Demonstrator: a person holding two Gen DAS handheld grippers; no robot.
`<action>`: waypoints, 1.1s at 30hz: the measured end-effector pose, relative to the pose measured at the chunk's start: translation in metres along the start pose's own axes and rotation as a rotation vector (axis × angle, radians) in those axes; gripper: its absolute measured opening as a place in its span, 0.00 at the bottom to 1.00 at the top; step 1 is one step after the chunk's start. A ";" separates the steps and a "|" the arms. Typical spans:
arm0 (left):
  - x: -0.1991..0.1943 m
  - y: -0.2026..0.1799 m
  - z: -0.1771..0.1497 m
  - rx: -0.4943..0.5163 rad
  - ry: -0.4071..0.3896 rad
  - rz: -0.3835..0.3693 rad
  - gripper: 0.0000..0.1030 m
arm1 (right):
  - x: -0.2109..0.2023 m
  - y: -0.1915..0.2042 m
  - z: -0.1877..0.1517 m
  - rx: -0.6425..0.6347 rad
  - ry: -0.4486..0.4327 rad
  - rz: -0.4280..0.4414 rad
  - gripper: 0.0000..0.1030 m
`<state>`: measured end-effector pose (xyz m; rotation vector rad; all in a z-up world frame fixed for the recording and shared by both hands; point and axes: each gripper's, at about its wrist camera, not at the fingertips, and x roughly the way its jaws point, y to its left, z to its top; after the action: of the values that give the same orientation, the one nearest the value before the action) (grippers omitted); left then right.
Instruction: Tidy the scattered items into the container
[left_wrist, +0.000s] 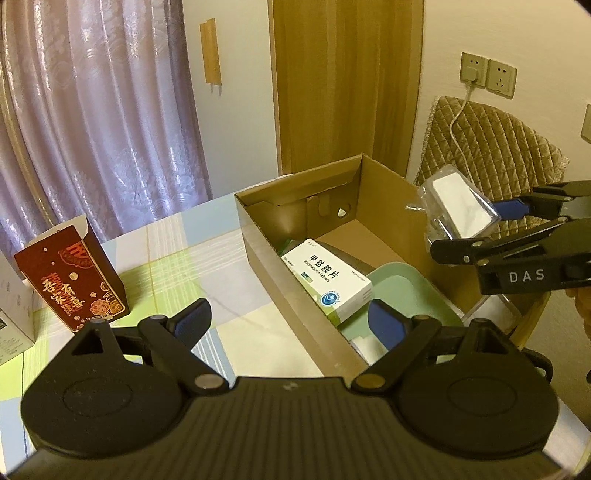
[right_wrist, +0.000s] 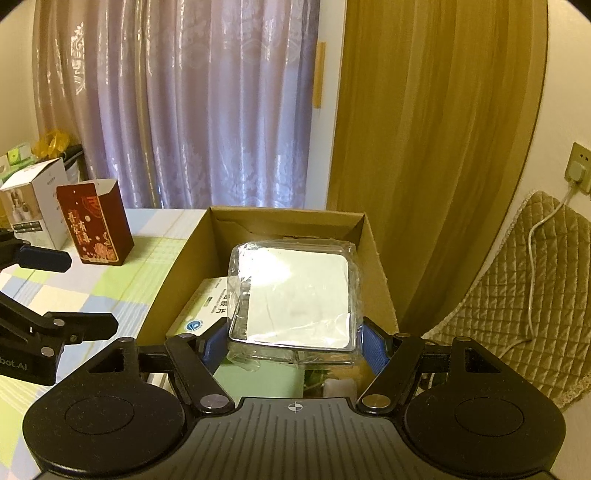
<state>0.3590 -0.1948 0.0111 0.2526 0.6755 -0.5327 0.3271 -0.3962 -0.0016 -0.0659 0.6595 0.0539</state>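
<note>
My right claw (right_wrist: 293, 345) was clamped on a clear plastic case (right_wrist: 295, 295) with a white insert, one blue pad against each side, and held it level above the open cardboard box (right_wrist: 376, 266). I judged that side grip suited a release straight down into the box. My left claw (left_wrist: 290, 319) stood with its fingers apart and nothing between them, poised over the box's near wall, apparently free for the next pick. Inside the box lay a white medicine carton (left_wrist: 327, 280), leaning partly on a pale green tray (left_wrist: 410, 291); both were already stowed. Further out on the checked tablecloth (left_wrist: 166, 254), a dark red gift box (left_wrist: 72, 277) stood upright, well apart from the container and not yet tidied. A white carton (right_wrist: 35, 199) stood just beyond it, likewise outstanding.
</note>
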 end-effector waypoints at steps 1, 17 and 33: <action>0.000 0.001 -0.001 -0.001 0.002 0.001 0.87 | 0.001 0.000 -0.001 -0.002 0.006 0.001 0.83; 0.003 0.002 -0.011 -0.009 0.014 -0.012 0.87 | -0.010 -0.001 -0.017 0.000 0.006 -0.033 1.00; -0.007 -0.008 -0.011 -0.003 0.028 -0.020 0.87 | -0.027 -0.003 -0.019 0.008 0.025 -0.042 1.00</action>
<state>0.3441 -0.1947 0.0065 0.2510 0.7065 -0.5484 0.2942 -0.4014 0.0003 -0.0727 0.6834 0.0099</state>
